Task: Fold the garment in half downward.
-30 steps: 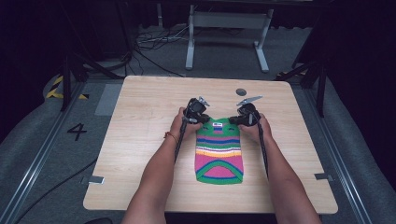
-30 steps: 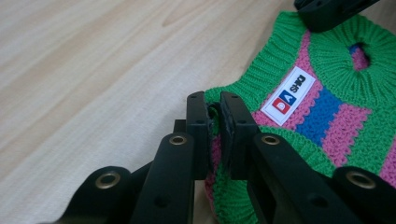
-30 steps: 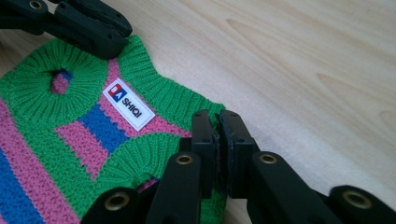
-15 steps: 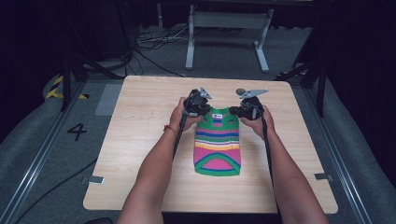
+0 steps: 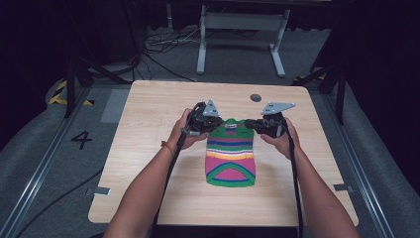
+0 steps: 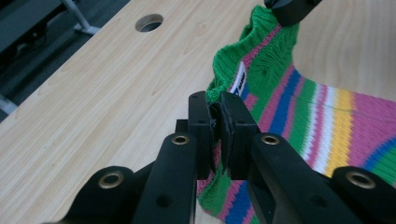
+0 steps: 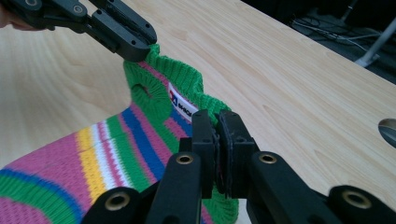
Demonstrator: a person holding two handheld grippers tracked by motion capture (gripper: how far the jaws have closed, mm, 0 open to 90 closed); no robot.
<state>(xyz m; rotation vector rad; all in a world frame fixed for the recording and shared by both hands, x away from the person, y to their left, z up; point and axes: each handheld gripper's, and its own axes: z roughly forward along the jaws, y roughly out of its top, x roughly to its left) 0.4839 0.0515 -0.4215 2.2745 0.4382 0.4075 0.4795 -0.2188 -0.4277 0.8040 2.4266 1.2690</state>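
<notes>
Both the left gripper (image 6: 215, 122) and right gripper (image 7: 217, 135) are clamped on the striped sweater's (image 5: 230, 153) green collar, so they should move level and together to avoid stretching it.

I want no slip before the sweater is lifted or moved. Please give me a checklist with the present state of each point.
1. Left gripper shut on the striped knit sweater, green collar edge: ok.
2. Right gripper shut on the other collar side: ok.
3. Both grips level with each other: ok.
4. Sweater body flat on the wooden table: ok.
5. Depth of knit between the fingers: cannot tell.
6. Table hole apart from the sweater: ok.
</notes>
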